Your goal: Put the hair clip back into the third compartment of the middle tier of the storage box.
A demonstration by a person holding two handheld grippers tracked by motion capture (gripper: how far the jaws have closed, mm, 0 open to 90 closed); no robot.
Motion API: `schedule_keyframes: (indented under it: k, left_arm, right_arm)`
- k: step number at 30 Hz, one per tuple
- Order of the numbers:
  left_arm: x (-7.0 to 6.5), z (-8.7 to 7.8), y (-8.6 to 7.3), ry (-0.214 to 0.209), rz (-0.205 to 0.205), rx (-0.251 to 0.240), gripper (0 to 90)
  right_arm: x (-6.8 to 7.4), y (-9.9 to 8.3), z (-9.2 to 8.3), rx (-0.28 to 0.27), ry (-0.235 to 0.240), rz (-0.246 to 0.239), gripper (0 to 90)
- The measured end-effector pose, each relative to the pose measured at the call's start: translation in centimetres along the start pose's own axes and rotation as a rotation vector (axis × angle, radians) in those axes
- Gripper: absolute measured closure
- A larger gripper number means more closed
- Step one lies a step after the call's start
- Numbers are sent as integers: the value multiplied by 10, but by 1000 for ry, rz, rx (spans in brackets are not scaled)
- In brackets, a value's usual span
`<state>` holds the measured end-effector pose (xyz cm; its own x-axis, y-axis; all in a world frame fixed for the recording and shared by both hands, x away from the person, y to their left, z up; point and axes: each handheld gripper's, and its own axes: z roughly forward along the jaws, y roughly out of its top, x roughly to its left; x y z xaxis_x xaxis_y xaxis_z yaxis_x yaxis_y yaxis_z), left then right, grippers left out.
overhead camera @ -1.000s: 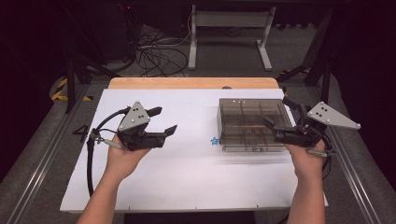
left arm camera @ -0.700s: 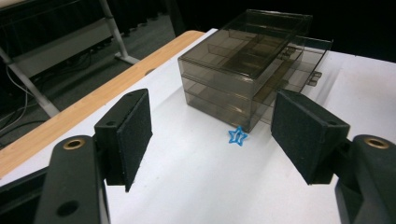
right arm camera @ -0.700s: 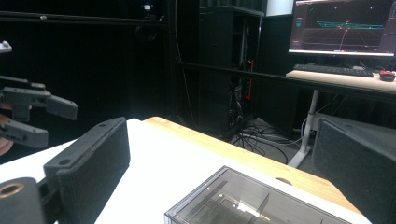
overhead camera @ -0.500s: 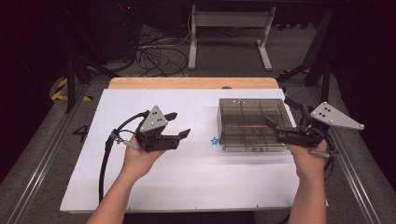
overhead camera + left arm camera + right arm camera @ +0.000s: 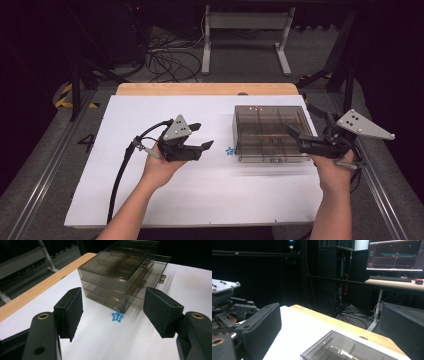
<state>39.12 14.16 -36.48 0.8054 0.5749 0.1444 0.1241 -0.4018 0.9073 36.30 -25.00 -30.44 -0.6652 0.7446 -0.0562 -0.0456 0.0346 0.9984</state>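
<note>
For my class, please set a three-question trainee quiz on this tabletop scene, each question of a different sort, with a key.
1. True or false: the left claw is shut on the blue star clip.
2. Which lies nearest the smoky plastic drawer box? A: the star clip; B: the trailing cable; C: the table's wooden edge.
3. Fill in: the right claw hovers at the box's ____ side, seen from above.

Key: 1 false, both claws are open; 2 A; 3 right.
</note>
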Motion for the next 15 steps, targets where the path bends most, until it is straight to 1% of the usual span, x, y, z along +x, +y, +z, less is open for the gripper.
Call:
schedule_keyframes:
  k: [3,8,15]
  left_arm:
    - [2,5,-1,-9,-2,-4,330]
    - [3,13,-3,-29,9,-15,350]
    - [5,23,-5,-56,21,-18,362]
  right_arm:
    - [-1,0,-1,-1,1,4,48]
    - [-2,0,-2,-2,4,5,48]
    - [-3,0,-2,-2,10,4,48]
